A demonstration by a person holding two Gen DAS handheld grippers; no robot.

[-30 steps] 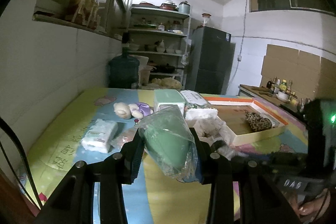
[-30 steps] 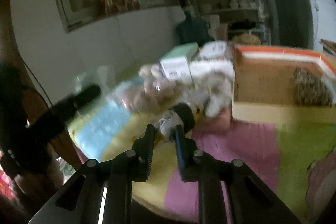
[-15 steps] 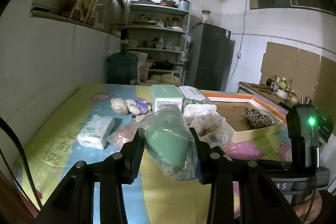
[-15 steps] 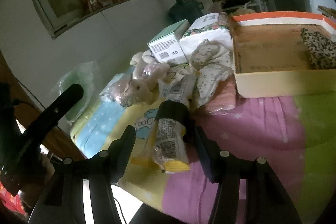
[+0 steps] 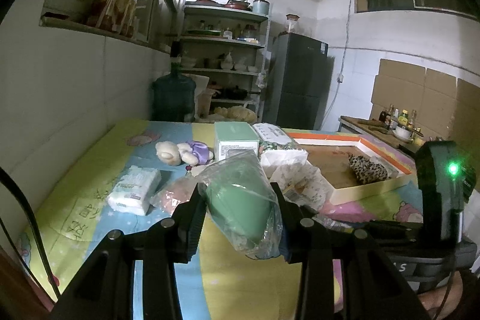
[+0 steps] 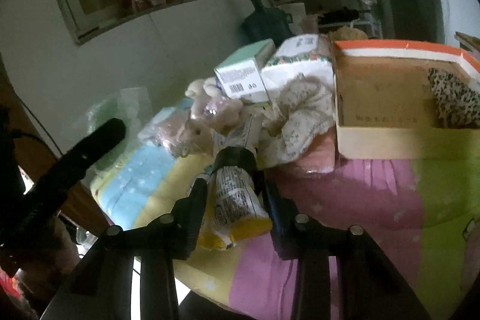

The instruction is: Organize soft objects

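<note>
The left gripper [image 5: 238, 200] is clamped on a green pouch in clear plastic wrap [image 5: 240, 197], held above the mattress [image 5: 90, 200]. The pouch's long axis runs along the fingers, its upper end tipped away toward the green box [image 5: 235, 138] ahead.

The right gripper [image 6: 232, 194] is closing, its jaws coming in around a soft tube [image 6: 234, 194] with a wide black cap [image 6: 235, 158]. Whether the pads press it yet I cannot tell. The tube lies along the fingers too, cap pointing away toward the plush toy [image 6: 207, 122] and floral cloth [image 6: 300, 110], yellow crimped end nearest the wrist.

To do this grasp well, I would close on the body just behind the cap, gently, since the tube will squash. Then lift straight up before swinging right toward the cardboard tray [image 6: 375, 137], where a leopard-print piece [image 6: 453, 98] lies.
</note>
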